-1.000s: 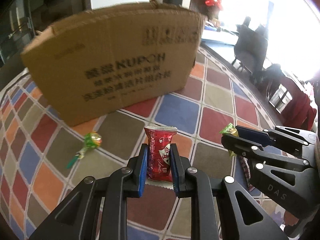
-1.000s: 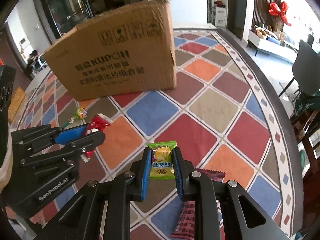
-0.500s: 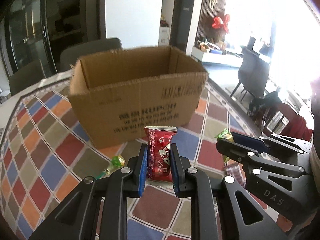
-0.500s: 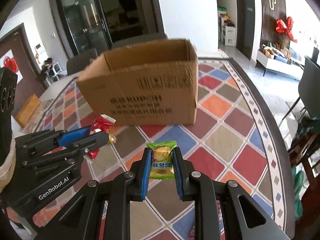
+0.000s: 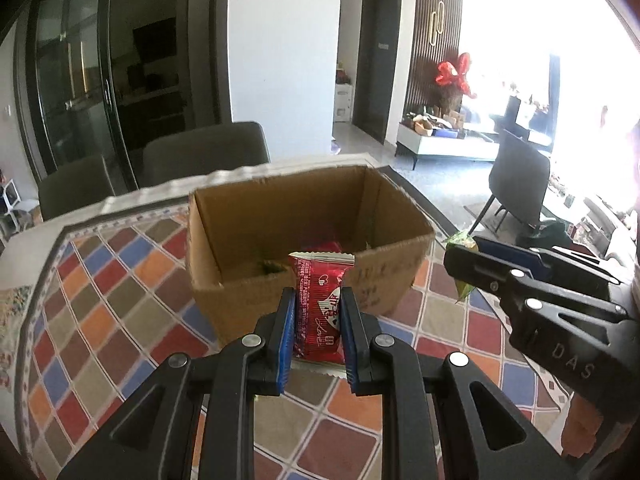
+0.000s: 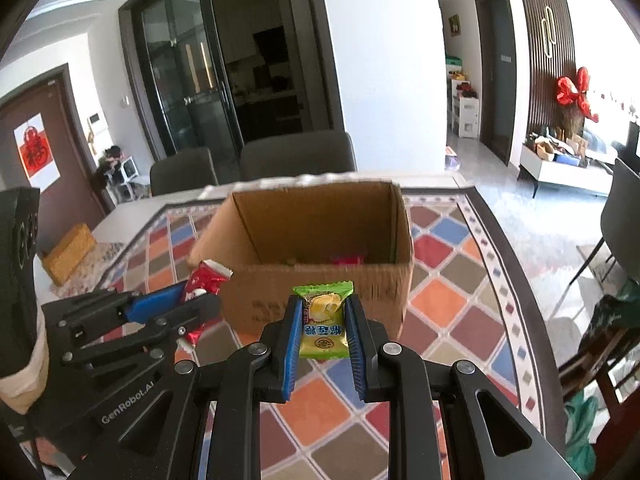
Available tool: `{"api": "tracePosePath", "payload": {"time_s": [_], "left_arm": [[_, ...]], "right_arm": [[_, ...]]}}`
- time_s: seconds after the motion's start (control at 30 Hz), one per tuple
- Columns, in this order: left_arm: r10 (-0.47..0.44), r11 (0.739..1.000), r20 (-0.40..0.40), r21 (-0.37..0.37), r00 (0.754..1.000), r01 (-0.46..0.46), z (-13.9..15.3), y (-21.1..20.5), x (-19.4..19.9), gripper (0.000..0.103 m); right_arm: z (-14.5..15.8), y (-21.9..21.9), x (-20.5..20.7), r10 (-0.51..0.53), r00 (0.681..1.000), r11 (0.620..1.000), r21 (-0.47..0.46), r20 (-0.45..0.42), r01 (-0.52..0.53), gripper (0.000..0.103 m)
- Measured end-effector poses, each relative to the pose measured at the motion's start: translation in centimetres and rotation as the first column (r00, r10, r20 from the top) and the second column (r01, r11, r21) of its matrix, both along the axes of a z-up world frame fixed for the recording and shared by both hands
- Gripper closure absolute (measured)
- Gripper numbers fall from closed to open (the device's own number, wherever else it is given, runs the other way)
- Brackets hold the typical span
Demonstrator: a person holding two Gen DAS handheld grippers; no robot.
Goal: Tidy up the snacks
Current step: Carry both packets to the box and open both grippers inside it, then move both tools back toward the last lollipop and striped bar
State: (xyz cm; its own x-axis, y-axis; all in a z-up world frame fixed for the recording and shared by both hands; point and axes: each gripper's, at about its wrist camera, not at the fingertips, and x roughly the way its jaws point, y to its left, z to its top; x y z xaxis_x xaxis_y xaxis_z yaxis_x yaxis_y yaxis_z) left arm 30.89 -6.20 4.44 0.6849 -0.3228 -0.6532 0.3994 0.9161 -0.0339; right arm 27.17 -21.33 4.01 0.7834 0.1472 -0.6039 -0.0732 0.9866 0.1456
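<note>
Both grippers have risen: left gripper [image 5: 317, 312] pinching a red packet [image 5: 320, 308], right gripper [image 6: 322, 322] a green sweet [image 6: 323, 322], clearing the box [image 5: 304, 240] rim to drop them in.

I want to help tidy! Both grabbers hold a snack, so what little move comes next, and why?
Probably carry both forward over the open cardboard box: the left gripper grips the red packet, the right gripper the green candy, both short of its rim.

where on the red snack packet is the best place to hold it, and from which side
Grip the red snack packet across its flat middle, pads on the two long side edges, as the left gripper does now. Come from its lower end: the crimped top then sticks out clear toward the cardboard box.
</note>
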Motion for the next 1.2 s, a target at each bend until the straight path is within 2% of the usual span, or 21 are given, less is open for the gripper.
{"api": "tracePosePath", "payload": {"time_s": [0.2,0.4,0.63,0.83,0.87,0.93,0.97,1.2], "left_arm": [[0.001,1.0,0.018,0.008,1.0,-0.001,1.5,0.1,1.8,0.081],[0.005,1.0,0.001,-0.006,1.0,-0.005,2.5,0.6,4.3,0.081],[-0.013,1.0,-0.023,0.018,1.0,0.013,2.3,0.3,6.9,0.081],[-0.021,0.998,-0.048,0.053,0.999,0.024,2.0,-0.5,8.8,0.08],[-0.02,0.998,-0.044,0.058,0.999,0.022,1.9,-0.6,9.1,0.078],[-0.013,0.997,-0.027,0.081,1.0,0.015,2.1,-0.6,9.2,0.065],[-0.007,0.996,-0.013,0.086,1.0,0.008,2.2,-0.6,9.0,0.059],[0.0,0.996,0.027,0.09,1.0,-0.003,2.4,0.7,7.4,0.059]], "right_arm": [[2.0,0.1,1.9,0.004,1.0,1.0,-0.01,0.022,-0.004,0.08],[3.1,0.6,4.1,0.022,1.0,1.0,-0.018,0.019,-0.022,0.08],[3.3,1.0,6.5,0.03,1.0,0.999,-0.037,0.006,-0.03,0.08],[2.7,1.0,8.7,0.027,0.999,0.999,-0.038,-0.045,-0.028,0.08],[2.7,0.9,9.0,0.025,0.998,0.999,-0.039,-0.051,-0.027,0.08],[2.6,0.8,9.6,0.018,0.998,0.999,-0.034,-0.061,-0.02,0.077],[2.6,0.9,9.9,0.008,0.998,0.999,-0.038,-0.068,-0.011,0.072],[1.8,1.0,9.3,-0.017,0.996,0.999,-0.031,-0.089,0.014,0.07]]}}
